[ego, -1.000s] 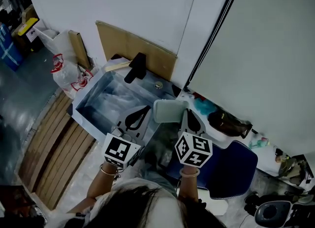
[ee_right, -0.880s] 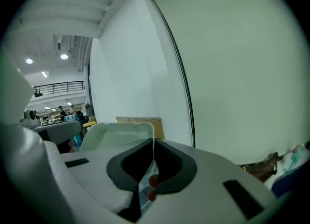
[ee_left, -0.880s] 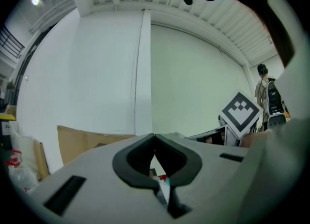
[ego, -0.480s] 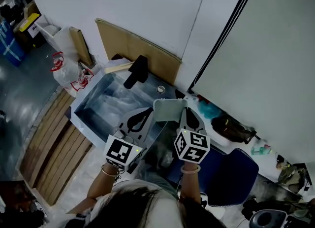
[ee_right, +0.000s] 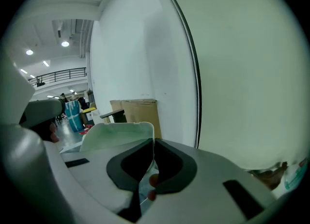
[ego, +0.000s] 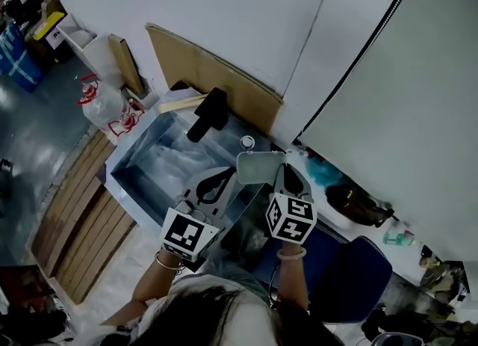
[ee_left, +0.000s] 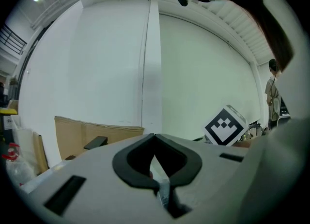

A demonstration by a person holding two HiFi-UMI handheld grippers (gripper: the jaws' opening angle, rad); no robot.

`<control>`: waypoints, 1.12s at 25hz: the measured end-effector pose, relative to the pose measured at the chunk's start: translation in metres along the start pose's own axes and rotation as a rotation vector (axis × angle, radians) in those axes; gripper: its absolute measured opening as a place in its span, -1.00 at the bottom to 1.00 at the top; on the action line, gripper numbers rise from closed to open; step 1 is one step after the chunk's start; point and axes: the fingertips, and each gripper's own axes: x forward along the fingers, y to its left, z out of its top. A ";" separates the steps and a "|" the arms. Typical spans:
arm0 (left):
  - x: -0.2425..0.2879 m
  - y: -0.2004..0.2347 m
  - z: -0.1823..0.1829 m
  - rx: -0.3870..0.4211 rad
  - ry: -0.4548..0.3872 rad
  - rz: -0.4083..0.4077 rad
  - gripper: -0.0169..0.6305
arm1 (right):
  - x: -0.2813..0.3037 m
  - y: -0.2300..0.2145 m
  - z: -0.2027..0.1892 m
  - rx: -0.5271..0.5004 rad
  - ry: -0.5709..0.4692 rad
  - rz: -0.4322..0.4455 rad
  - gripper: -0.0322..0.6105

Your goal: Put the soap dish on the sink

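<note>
right gripper [ego: 287, 175]: fingers clamped on pale-green rectangular plastic soap dish [ego: 258, 167], dish jutting left of them | left gripper [ego: 215, 181]: fingers closed, empty | steel sink [ego: 153, 159]: under left fingers

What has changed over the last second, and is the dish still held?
The right gripper has carried the soap dish slightly forward, closer to the small round fitting on the sink rim; the left gripper moved along beside it. Nothing grasped or released: the right jaws stay shut on the dish, the left jaws shut.
</note>
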 end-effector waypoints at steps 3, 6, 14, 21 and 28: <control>0.009 0.006 -0.003 0.002 0.005 0.007 -0.92 | 0.015 -0.004 -0.008 -0.010 0.026 0.005 -0.81; 0.016 0.011 -0.007 -0.012 0.014 0.014 -0.92 | 0.029 -0.007 -0.015 -0.018 0.052 0.007 -0.81; 0.037 0.021 -0.018 -0.049 0.041 0.023 -0.92 | 0.062 -0.011 -0.034 -0.035 0.116 0.029 -0.81; 0.055 0.027 -0.026 -0.024 0.051 0.013 -0.92 | 0.085 -0.018 -0.054 -0.043 0.174 0.032 -0.81; 0.065 0.026 -0.040 -0.061 0.084 0.006 -0.92 | 0.100 -0.022 -0.074 -0.063 0.224 0.032 -0.81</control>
